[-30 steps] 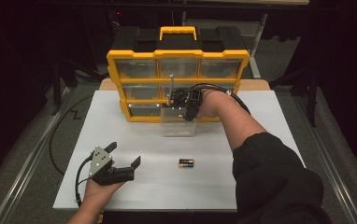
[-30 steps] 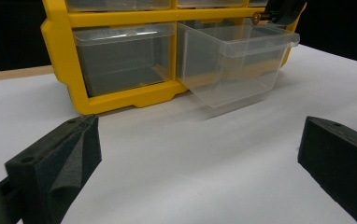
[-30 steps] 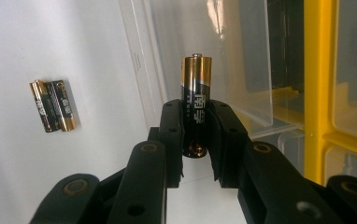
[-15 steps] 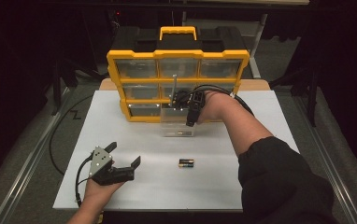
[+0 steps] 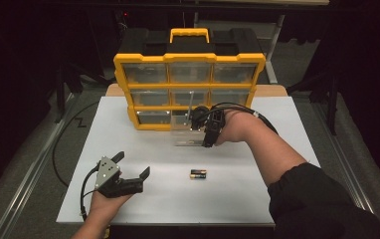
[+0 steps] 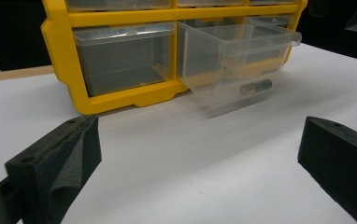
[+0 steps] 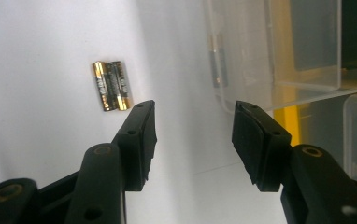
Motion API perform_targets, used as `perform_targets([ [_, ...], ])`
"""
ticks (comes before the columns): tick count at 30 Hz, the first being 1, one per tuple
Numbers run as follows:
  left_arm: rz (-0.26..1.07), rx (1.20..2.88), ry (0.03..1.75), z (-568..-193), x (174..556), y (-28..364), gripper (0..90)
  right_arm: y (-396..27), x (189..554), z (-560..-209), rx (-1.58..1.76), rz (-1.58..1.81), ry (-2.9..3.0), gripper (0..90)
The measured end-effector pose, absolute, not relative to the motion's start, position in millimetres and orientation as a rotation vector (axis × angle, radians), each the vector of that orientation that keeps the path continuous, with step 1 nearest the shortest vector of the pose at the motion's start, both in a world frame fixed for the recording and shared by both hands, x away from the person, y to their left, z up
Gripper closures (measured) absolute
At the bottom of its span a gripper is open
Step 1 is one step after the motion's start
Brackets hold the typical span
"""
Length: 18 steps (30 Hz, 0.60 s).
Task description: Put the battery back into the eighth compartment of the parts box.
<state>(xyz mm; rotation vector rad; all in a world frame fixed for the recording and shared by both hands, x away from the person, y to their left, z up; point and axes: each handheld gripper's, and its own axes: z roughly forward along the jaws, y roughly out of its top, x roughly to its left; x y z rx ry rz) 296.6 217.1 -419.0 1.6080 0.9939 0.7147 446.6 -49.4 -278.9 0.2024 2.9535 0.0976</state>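
We are looking at a yellow drawer cabinet point(image 5: 190, 89) with a black top and a yellow handle, standing at the far side of the white table point(image 5: 277, 199). Its clear drawers are sitting in three rows of three. The bottom middle drawer point(image 5: 188, 130) is standing pulled out toward us and, in the left gripper view, tilting down at its front. One battery point(image 6: 256, 87) is lying inside it against the lower front wall, its long axis running along the drawer's front. The bottom left drawer point(image 6: 123, 56) beside it is sitting closed, and we cannot make out anything in it; the contents of the upper drawers are too hazy to tell.

A pair of batteries point(image 5: 198, 174) is lying side by side, touching, on the bare table, in front of the open drawer and well apart from it. In the high view their long axes are running left to right across the table, gold ends to the left.

We are holding the right gripper point(image 5: 209, 139) just beside the right front corner of the open drawer, jaws spread apart and grasping nothing. The left gripper point(image 5: 131, 169) is resting low near the table's front left, jaws spread wide and empty, facing the cabinet.

The tabletop is plain white, with a strip of wood edge showing behind the cabinet. Grey floor and dark surroundings are framing the table, and a black cable point(image 5: 61, 144) is trailing off its left side.
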Motion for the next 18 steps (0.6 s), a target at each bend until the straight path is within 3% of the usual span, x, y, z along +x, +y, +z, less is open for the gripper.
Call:
perform_targets([
  [18,0.716,1.609,0.994,-419.2,296.7,216.4,0.4,-64.3,421.1,-294.6,0.215,0.134,2.962,46.2],
])
